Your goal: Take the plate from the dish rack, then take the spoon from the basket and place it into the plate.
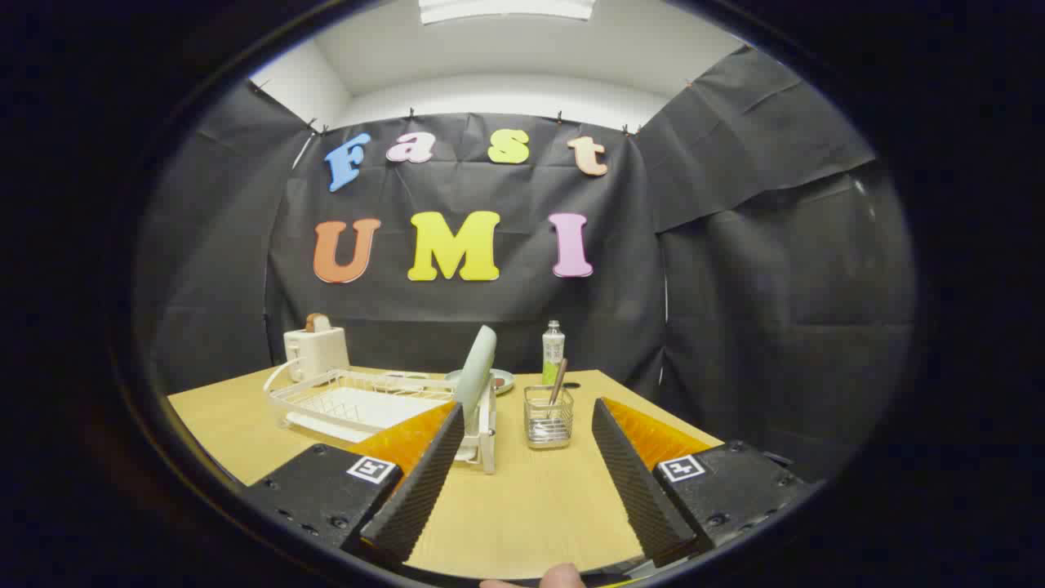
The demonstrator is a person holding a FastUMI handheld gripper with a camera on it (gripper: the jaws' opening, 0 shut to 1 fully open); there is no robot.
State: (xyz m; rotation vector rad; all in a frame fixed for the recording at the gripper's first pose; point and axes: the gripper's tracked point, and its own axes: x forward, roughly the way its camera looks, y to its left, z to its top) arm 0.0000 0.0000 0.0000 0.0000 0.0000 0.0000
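Beyond the wide-spread fingers, plate upright in dish rack, spoon in basket

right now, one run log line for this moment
gripper open, holding nothing | plate upright in dish rack | spoon in basket | nothing taken yet

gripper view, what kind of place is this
Probably a staged kitchen counter in a cloth-walled booth, not a real kitchen. A wooden table carries a white dish rack with a pale plate standing in it, a toaster and a wire basket with a spoon. The claw is open, empty.
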